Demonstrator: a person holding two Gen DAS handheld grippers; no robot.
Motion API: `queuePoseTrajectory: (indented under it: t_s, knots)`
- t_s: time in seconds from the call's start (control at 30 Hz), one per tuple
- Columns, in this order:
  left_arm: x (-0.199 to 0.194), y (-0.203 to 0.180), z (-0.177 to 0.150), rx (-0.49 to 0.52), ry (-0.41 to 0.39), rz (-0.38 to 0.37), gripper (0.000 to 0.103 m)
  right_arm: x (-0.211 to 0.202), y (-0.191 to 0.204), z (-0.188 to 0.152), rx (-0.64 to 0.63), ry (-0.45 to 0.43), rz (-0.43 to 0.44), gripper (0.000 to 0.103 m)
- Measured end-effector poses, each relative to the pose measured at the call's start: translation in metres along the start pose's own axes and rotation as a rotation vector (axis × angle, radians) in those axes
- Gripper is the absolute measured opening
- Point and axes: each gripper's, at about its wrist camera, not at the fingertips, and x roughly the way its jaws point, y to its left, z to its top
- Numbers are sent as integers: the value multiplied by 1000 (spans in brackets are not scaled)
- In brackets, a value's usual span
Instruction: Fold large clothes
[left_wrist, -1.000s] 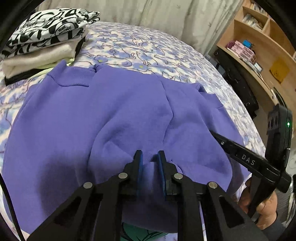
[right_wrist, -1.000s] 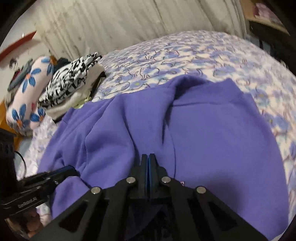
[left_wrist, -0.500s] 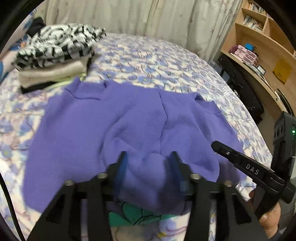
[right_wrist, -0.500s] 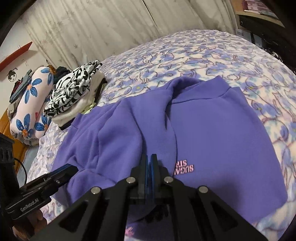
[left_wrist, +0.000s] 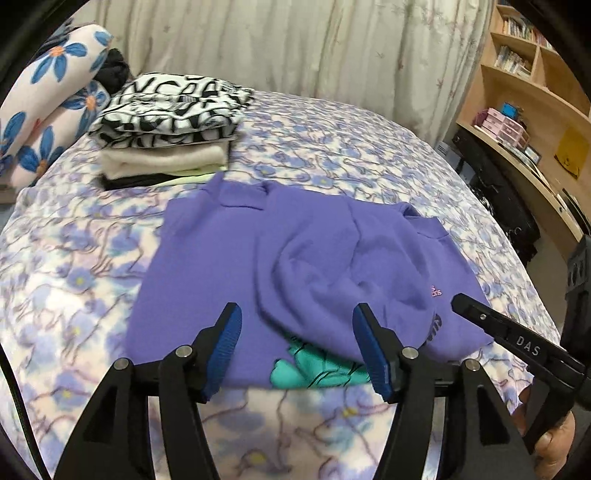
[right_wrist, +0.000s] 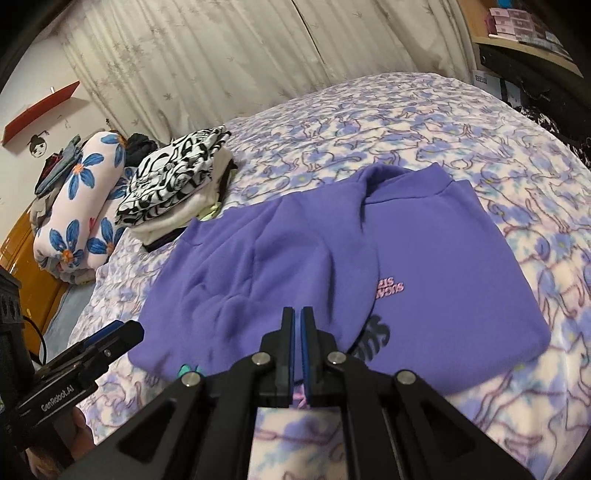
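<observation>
Purple sweatshirt (left_wrist: 295, 266) lies ahead of released left gripper (left_wrist: 295, 347) and clenched, empty right gripper (right_wrist: 297, 332).

"DAS" marks the right claw (left_wrist: 524, 343); "GenRobot.AI" the left claw (right_wrist: 59, 400).

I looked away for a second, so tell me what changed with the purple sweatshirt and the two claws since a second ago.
The left claw let go of the purple sweatshirt, opened wide and pulled back toward the person. The right claw also drew back, still nearly shut, with no cloth visibly between its fingers. The sweatshirt stayed folded on the bed, and the stack of folded clothes did not move.
</observation>
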Motion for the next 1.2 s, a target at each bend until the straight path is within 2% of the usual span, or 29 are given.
queuePoseTrajectory:
  t_s: [0.3,0.47,0.77,0.9,0.93,1.2]
  knots:
    - [-36,37,-23,-57,-16,29,67,-11,25,-21,-33,19,9,3]
    - [-39,56,-39,-110,4,12,68,-9,35,-28,-49,22,8,3]
    - [-1,97,-58,-334,61,-102,68,6,49,-24,-76,26,14,4]
    - [22,112,-62,-438,90,-148,68,11,52,-20,-79,15,14,25]
    - [27,116,-63,-458,95,-155,68,11,53,-18,-84,7,10,26]
    - [50,123,-63,-492,114,-147,68,21,57,-8,-93,-14,3,26]
